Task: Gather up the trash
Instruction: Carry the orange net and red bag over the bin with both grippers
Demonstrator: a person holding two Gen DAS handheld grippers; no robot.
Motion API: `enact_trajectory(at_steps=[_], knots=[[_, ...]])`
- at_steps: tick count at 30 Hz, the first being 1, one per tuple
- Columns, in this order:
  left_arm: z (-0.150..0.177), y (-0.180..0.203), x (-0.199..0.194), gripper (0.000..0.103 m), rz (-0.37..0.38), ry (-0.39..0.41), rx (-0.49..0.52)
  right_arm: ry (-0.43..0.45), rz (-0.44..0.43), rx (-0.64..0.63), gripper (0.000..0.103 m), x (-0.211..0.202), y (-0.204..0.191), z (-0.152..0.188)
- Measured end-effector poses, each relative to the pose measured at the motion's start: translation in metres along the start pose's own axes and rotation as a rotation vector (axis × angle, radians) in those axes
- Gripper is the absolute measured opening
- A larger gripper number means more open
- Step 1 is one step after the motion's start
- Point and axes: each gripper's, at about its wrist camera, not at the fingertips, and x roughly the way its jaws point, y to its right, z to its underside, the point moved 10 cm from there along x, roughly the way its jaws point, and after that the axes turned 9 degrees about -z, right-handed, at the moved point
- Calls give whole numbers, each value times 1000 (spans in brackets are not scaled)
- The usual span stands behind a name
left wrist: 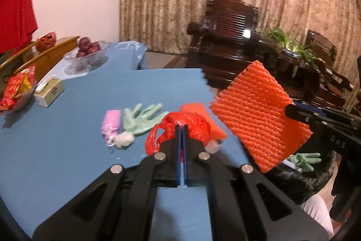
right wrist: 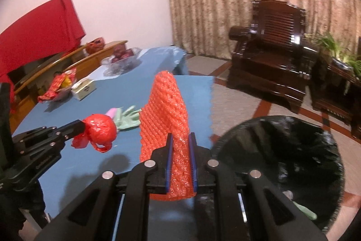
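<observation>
You have an orange foam fruit net (right wrist: 165, 119) pinched upright between the pads of your right gripper (right wrist: 180, 137), raised above the near edge of the blue table (right wrist: 126, 92) and just left of the black-lined bin (right wrist: 279, 164). Your left gripper (left wrist: 181, 128) is fully closed on a knotted red plastic bag (left wrist: 191, 125), also lifted clear of the tabletop.

The step in hand looks like carrying both pieces to the bin. The net is light and springy, so keep your squeeze firm until it sits well inside the bin's rim; let go early and it may catch the liner's edge and tip out. Bring it over the opening first, since it is the nearer piece, then lower it before you release. The bag hangs by a small bite and its loose handles dangle, so move it smoothly and avoid swinging it into the other gripper.

A pale green glove (left wrist: 142, 116), a pink wrapper (left wrist: 111, 121) and a small white wad (left wrist: 124, 139) lie together on the table, probably next. A green glove (right wrist: 306, 212) already lies in the bin.
</observation>
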Motion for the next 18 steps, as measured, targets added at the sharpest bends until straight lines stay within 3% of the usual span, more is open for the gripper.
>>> enact_trajectory(at_steps=[18], knots=[[-12, 179, 16, 1, 262, 25, 168, 36, 267, 134, 13, -75, 145, 24]])
